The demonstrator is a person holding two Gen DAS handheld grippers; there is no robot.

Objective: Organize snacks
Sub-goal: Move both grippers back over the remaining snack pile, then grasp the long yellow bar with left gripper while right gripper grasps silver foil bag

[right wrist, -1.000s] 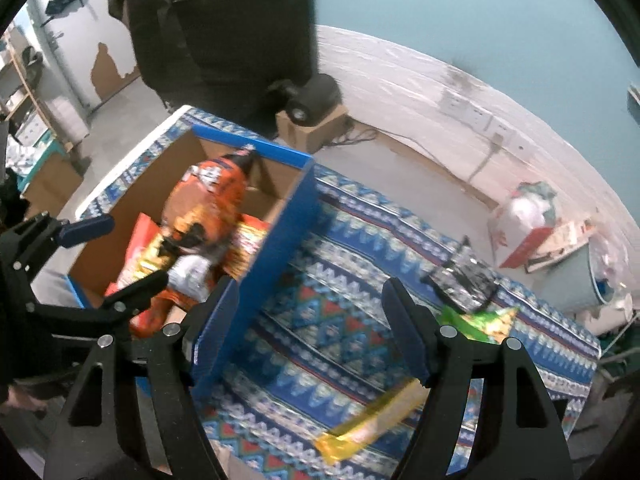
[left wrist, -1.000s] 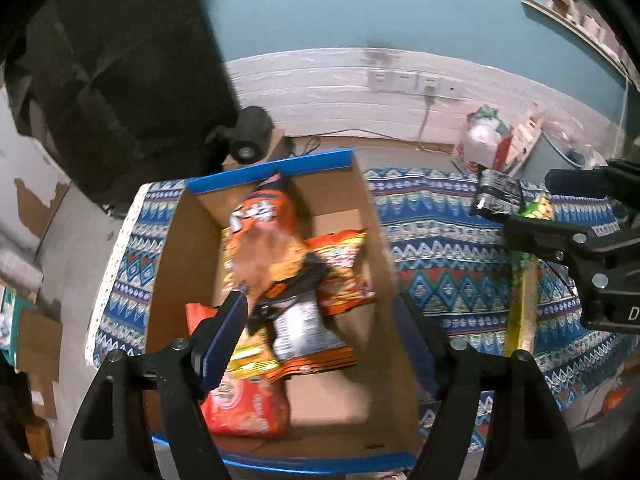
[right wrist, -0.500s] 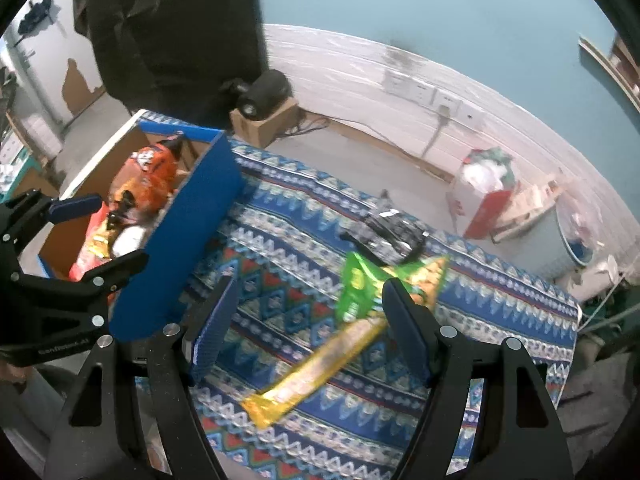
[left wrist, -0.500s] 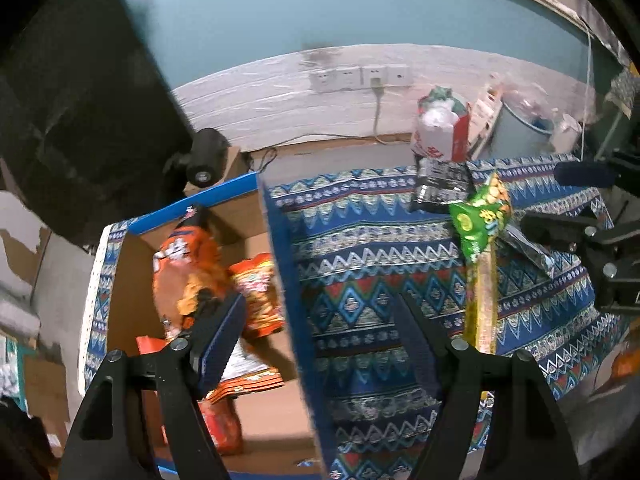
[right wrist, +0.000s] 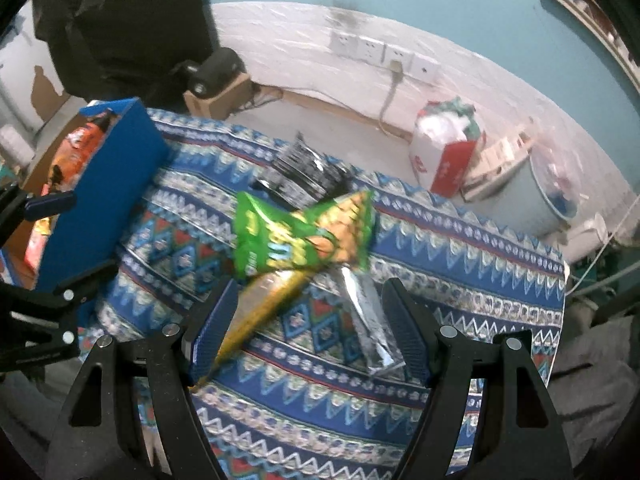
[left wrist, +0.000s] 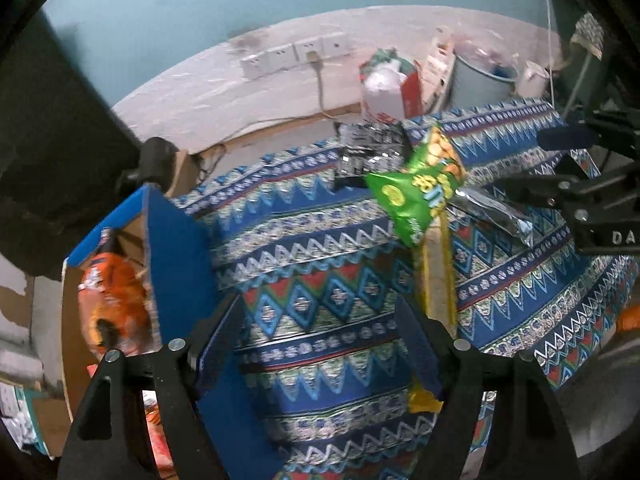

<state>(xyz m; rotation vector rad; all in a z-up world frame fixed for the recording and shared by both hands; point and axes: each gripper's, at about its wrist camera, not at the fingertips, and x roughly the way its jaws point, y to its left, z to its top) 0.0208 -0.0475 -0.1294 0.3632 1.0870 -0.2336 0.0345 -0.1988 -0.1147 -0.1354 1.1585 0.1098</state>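
- Left hand-held gripper [left wrist: 320,344] is open and empty above the patterned tabletop [left wrist: 320,240], beside the blue box [left wrist: 176,256] of snacks; the yellow bar [left wrist: 438,276] lies nearest, so centre it before closing.
- Right hand-held gripper [right wrist: 310,332] is also open and empty, straddling the yellow bar [right wrist: 264,312] and silver packet [right wrist: 368,320] below the green bag [right wrist: 296,236]; I'd single out one.

box [left wrist: 176,264] interior mostly hidden, yellow packet [right wrist: 256,316] partly covered

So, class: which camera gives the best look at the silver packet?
The right wrist view: the silver packet lies nearly whole on the cloth, its top tucked under the green bag. The left wrist view catches it only off to the side, partly behind that bag.
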